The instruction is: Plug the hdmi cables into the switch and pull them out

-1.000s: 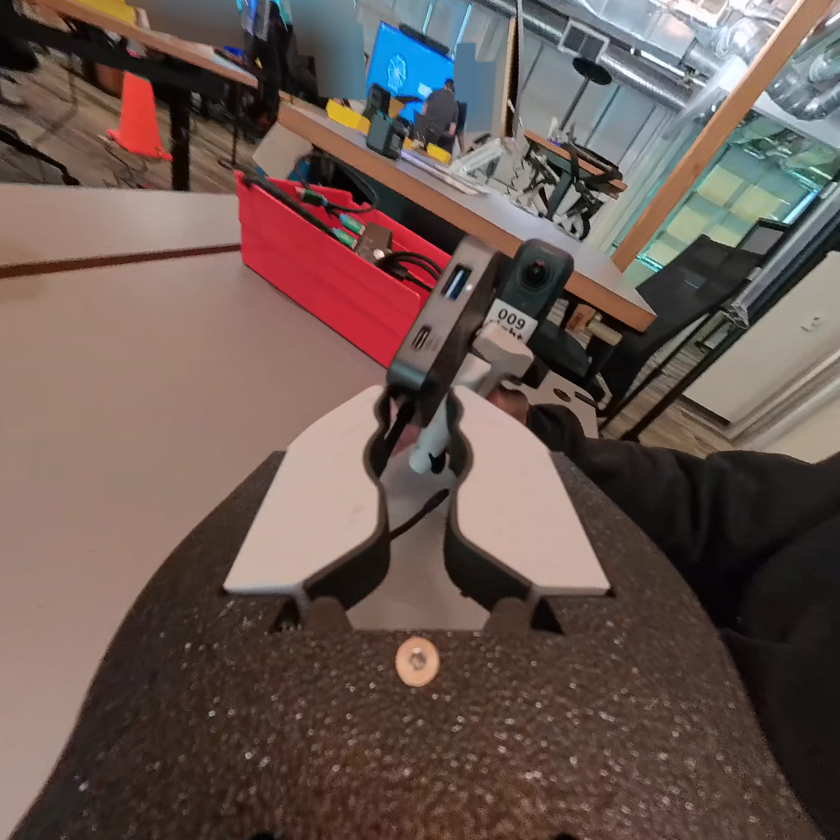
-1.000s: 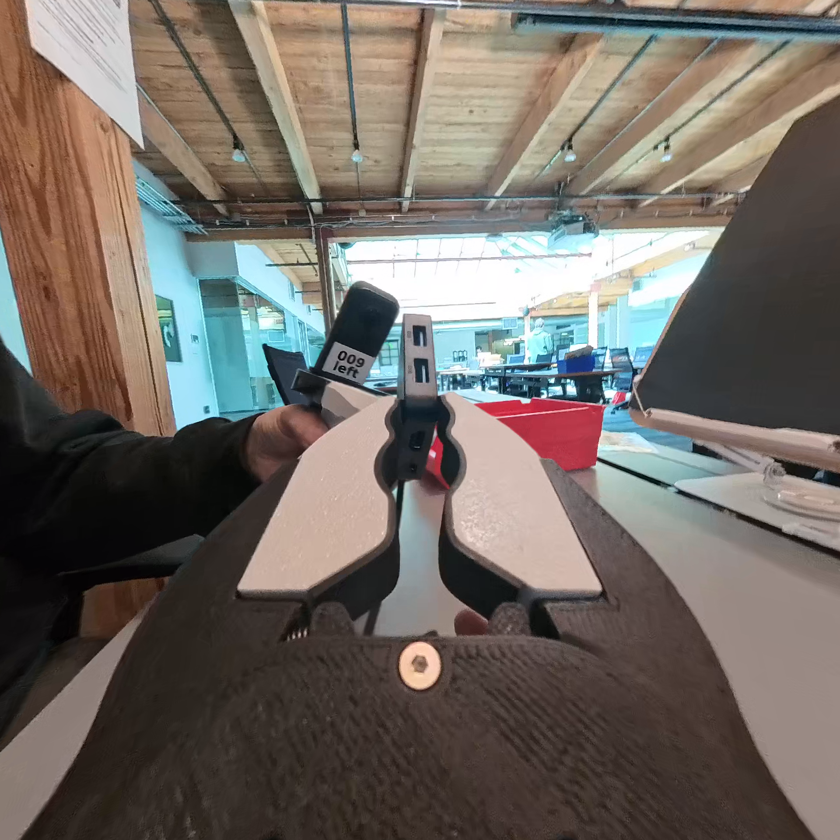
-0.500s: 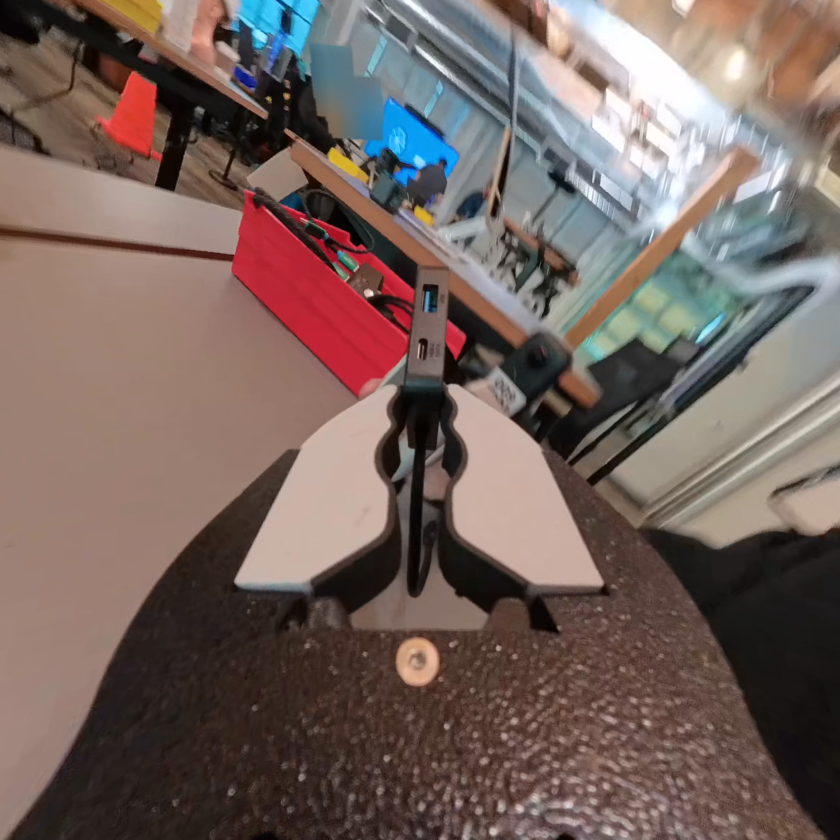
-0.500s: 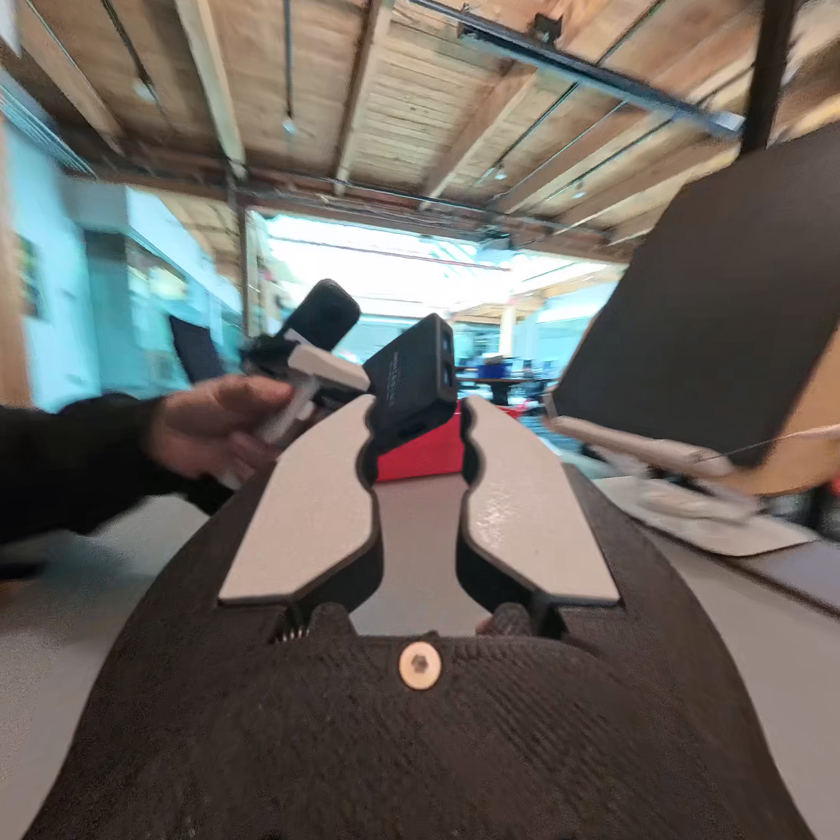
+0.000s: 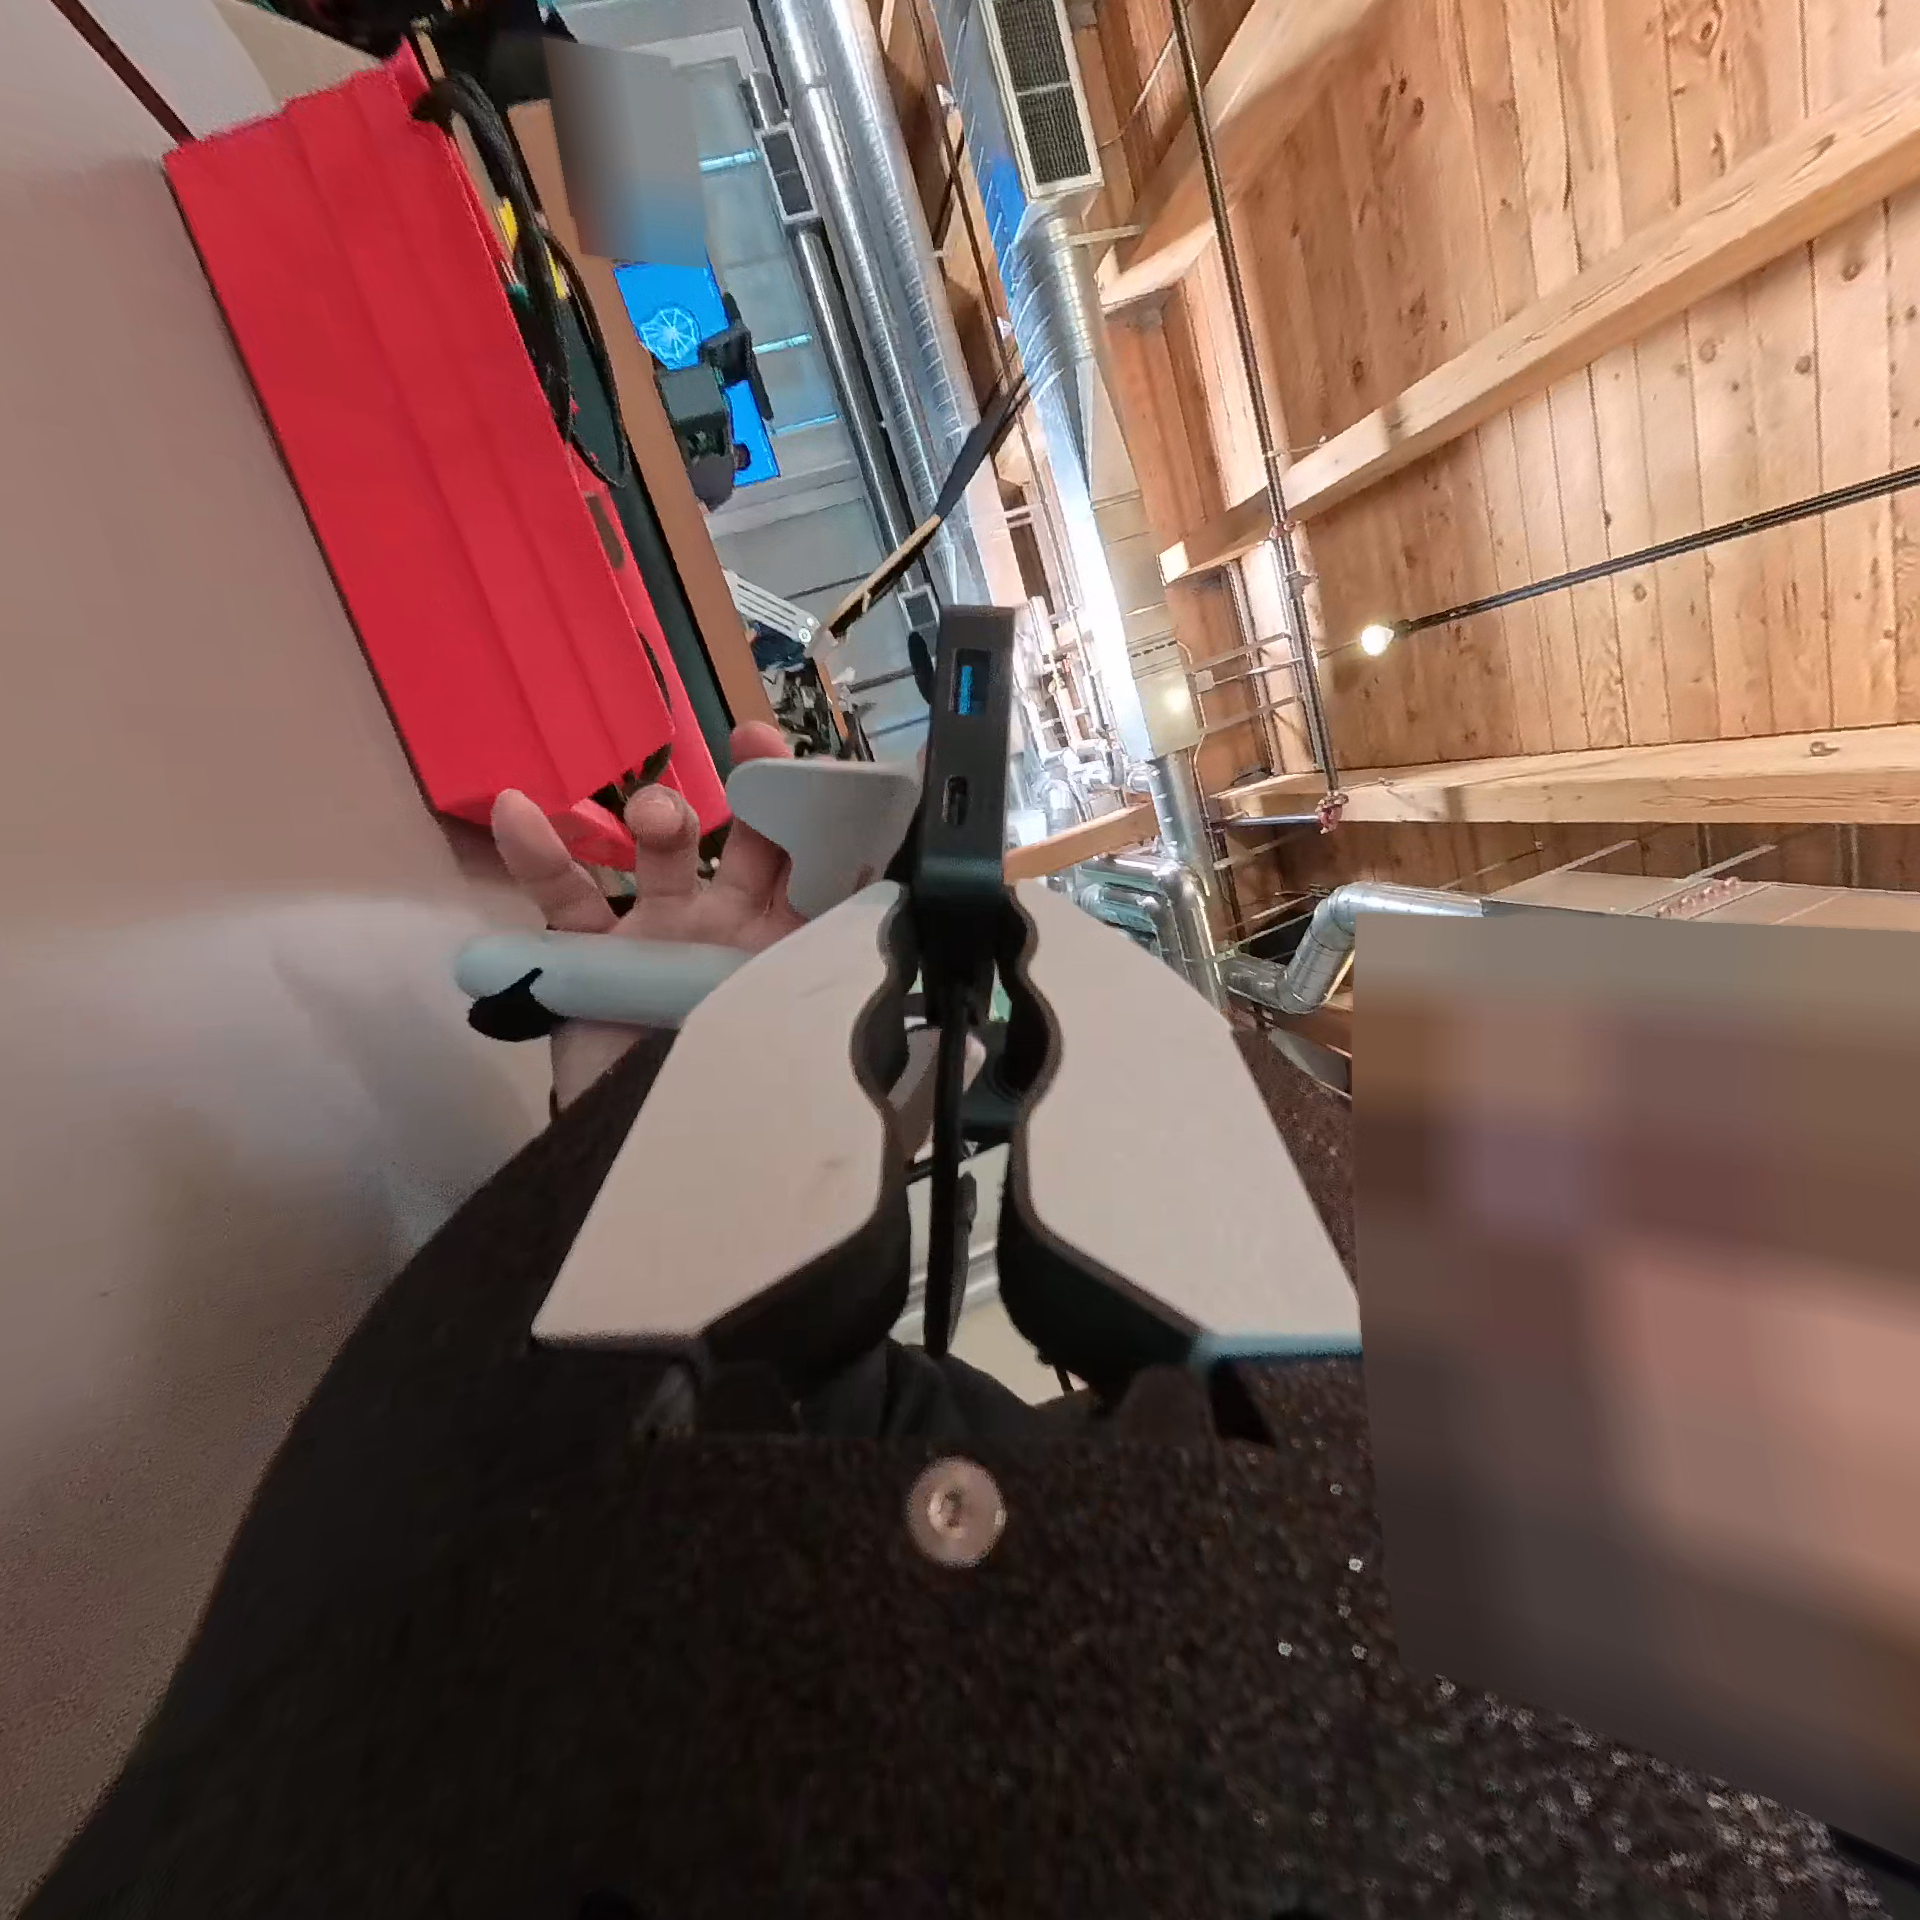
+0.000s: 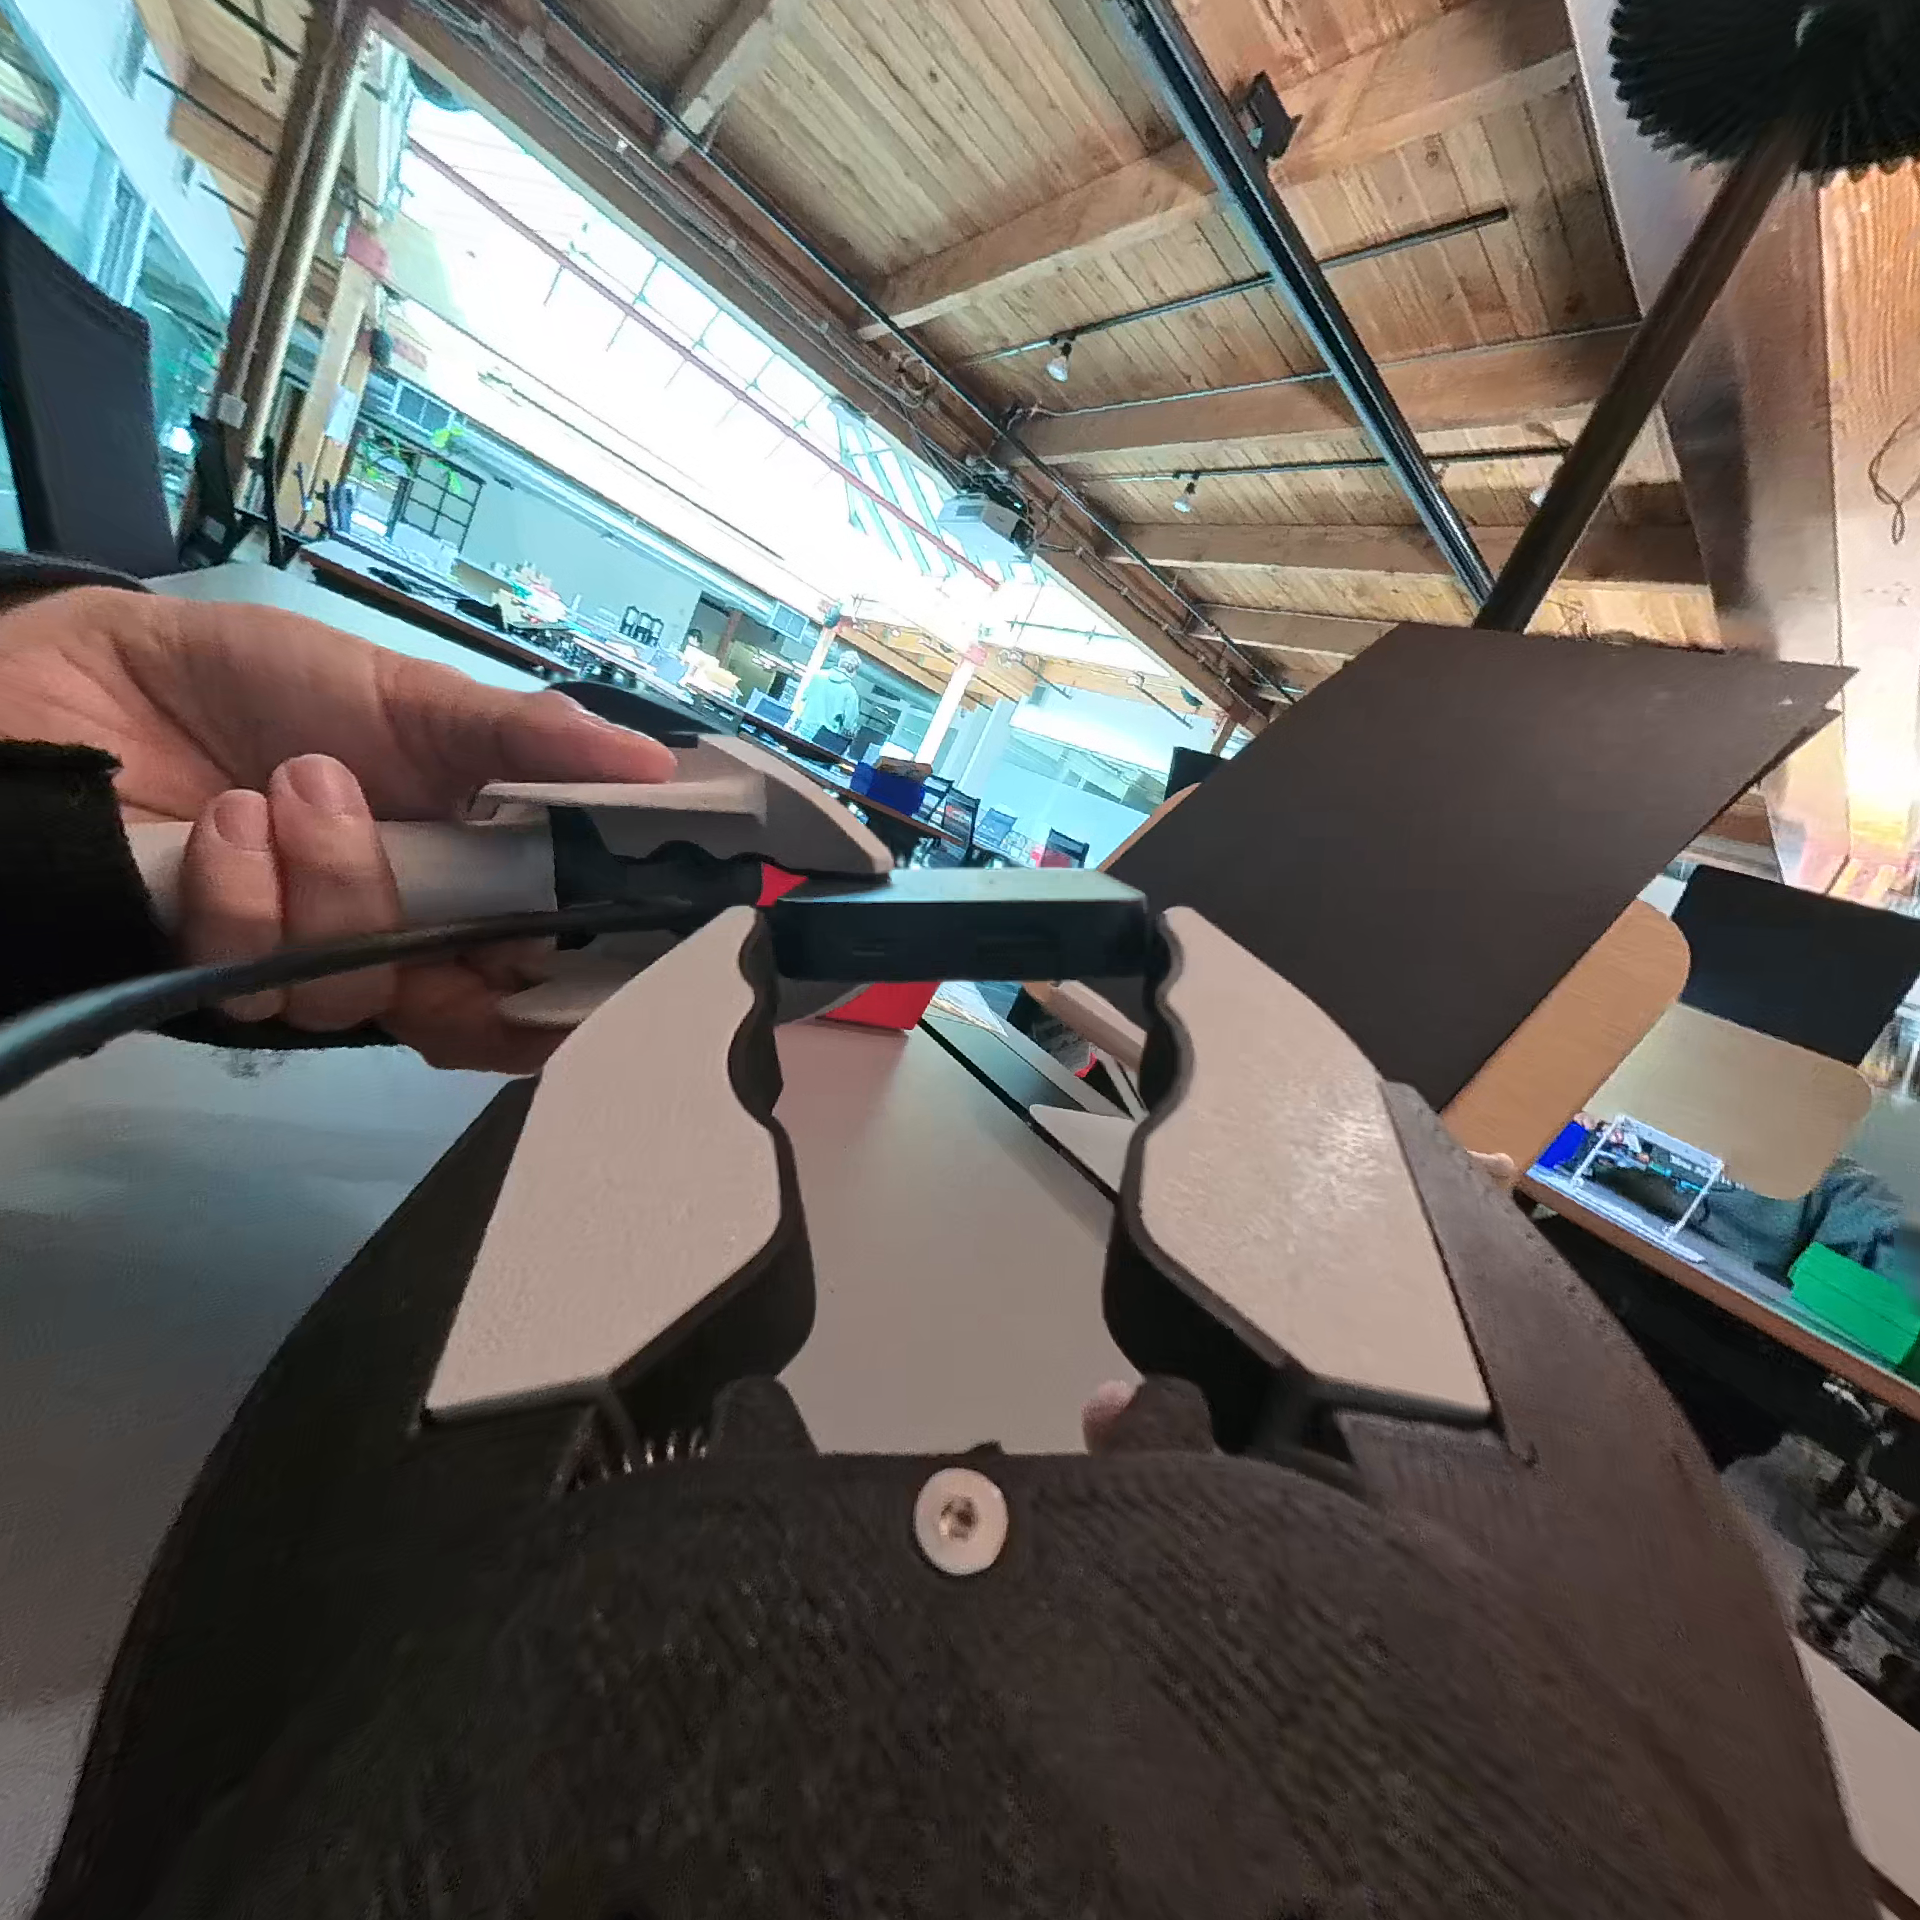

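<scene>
Above the table point(image 6: 935, 1195), dark switch point(image 5: 966, 748) clamped in left gripper point(image 5: 961, 914) jaws, right gripper point(image 6: 961, 977) jaws spread around its ends.

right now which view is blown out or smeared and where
Right wrist view: the skylight strip is blown out to white, while the flat black switch box stays sharp. Left wrist view: the pale tabletop at left is smeared soft; a small ceiling bulb flares; wide-angle bending tilts the beams.
</scene>
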The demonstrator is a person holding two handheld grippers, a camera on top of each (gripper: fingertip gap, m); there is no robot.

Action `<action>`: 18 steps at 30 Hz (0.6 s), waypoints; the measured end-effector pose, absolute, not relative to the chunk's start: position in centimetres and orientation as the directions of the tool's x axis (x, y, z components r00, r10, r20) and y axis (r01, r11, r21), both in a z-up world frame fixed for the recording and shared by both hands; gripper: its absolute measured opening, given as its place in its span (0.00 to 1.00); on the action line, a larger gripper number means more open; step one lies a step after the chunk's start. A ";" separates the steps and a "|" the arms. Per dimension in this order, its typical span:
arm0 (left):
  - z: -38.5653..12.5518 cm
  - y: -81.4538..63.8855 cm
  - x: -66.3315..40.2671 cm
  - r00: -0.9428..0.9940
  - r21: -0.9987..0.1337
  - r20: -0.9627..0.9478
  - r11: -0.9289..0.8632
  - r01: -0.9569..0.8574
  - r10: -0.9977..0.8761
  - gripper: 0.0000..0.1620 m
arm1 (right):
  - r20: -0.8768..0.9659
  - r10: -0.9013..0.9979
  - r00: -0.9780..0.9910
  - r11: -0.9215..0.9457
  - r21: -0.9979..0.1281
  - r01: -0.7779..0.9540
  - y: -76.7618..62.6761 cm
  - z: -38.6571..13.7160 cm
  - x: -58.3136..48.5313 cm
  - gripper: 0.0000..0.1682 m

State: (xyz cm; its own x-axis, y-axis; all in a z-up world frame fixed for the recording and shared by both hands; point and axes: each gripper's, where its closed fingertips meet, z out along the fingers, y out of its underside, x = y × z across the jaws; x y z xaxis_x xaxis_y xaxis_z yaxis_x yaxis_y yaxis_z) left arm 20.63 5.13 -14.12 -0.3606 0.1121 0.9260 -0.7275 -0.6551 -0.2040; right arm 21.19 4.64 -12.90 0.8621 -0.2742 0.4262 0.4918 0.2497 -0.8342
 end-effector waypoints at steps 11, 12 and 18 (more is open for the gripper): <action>-16.8 8.6 22.3 -0.378 -0.701 0.699 -0.480 -0.527 -0.607 0.28 | 0.451 -0.286 0.845 0.050 -0.874 0.483 5.2 -14.5 23.0 0.40; -17.0 9.4 22.5 -0.347 -0.777 0.586 -0.386 -0.498 -0.732 0.38 | 0.466 -0.292 0.835 0.023 -0.870 0.493 5.3 -14.8 23.3 0.40; -16.2 6.7 22.2 -0.401 -0.845 0.177 0.070 -0.530 -0.899 0.50 | 0.583 -0.307 0.752 -0.119 -0.807 0.578 6.0 -15.7 23.5 0.40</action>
